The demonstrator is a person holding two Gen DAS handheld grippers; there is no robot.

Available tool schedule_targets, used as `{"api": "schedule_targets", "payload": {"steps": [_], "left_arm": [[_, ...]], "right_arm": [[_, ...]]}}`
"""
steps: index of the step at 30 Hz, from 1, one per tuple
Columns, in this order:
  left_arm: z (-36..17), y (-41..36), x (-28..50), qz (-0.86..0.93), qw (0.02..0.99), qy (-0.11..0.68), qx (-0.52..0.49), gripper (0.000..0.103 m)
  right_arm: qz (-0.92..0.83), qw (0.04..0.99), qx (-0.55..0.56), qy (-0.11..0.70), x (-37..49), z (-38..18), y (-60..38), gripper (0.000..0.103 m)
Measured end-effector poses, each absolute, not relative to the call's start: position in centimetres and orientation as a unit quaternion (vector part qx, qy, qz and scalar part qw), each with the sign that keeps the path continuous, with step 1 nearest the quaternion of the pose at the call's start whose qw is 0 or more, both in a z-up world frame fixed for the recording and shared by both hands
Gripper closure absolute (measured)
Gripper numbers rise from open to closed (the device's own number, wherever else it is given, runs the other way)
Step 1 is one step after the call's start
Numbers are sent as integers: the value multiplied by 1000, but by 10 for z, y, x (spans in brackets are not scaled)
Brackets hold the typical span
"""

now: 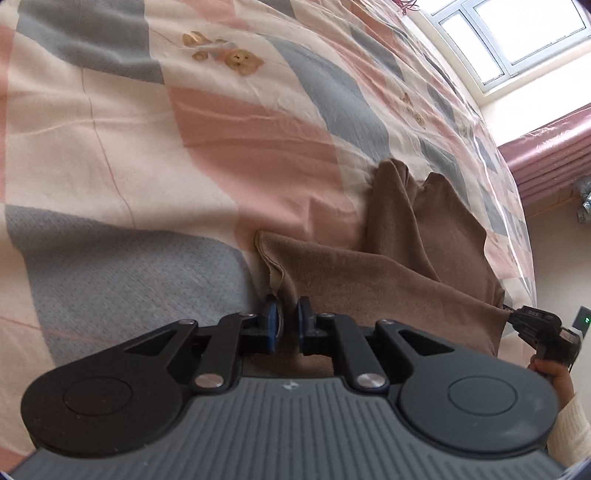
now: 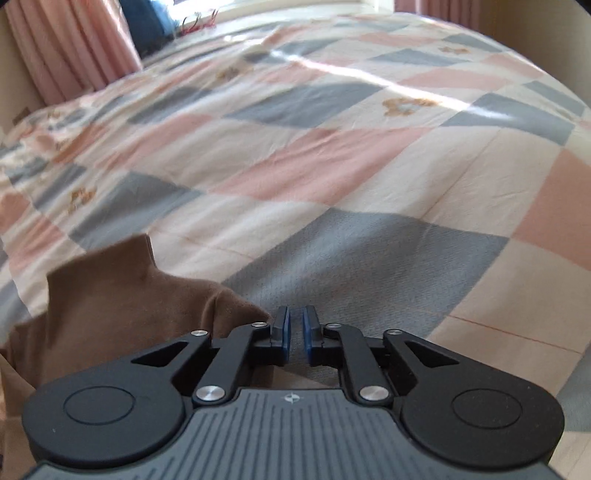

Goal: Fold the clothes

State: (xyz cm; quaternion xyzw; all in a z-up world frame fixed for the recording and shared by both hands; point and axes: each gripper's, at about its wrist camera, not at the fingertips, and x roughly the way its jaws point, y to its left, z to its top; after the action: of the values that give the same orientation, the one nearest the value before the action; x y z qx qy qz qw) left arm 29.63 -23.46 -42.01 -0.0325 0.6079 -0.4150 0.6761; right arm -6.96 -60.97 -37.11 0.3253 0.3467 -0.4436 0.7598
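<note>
Checked bedding in pink, grey and cream squares covers the bed (image 1: 129, 155) and fills the left wrist view, with a bright window (image 1: 517, 33) at the far upper right and pink curtains (image 1: 554, 162) below it. A brown garment (image 1: 388, 266) lies rumpled on the bedding, one part bunched into upright folds farther out and a flatter part stretched toward the camera. The left gripper (image 1: 287, 319) has its blue-padded jaws drawn narrow on the near hem of the brown garment, cloth showing between the pads. At the right edge, the right gripper (image 1: 517, 317) pinches another corner of the same garment, and a hand (image 1: 550, 373) in a cream knitted sleeve (image 1: 570, 428) holds it.

From the right wrist view, the checked bedding (image 2: 332, 166) stretches away toward pink curtains (image 2: 74, 44) at the upper left. The brown garment (image 2: 122, 299) sits at the lower left, just beside the left finger. The right gripper (image 2: 295, 332) shows its blue pads nearly together with a thin gap; whether cloth is caught between them I cannot tell from this angle.
</note>
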Motion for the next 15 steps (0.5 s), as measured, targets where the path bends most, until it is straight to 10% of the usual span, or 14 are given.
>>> {"api": "schedule_targets", "payload": {"steps": [2,5,14,15], "left_arm": [[-418,-233,297,-417,671,612,-44,84],[-418,-231,300,-413,666,619,-57,82],[-421,-237,298,-413,661,623,-64,79],[-420,-238,298,-416,660,623,-61,81]], "right_arm": [[-437,774,326,321,-85,-353,-590,61],[-401,802,304,322,-108,-333,-547,59],[-308,818,137,466,-94,-368,-443,68],[-312,821,152,453,-95,-370,-445,89]]}}
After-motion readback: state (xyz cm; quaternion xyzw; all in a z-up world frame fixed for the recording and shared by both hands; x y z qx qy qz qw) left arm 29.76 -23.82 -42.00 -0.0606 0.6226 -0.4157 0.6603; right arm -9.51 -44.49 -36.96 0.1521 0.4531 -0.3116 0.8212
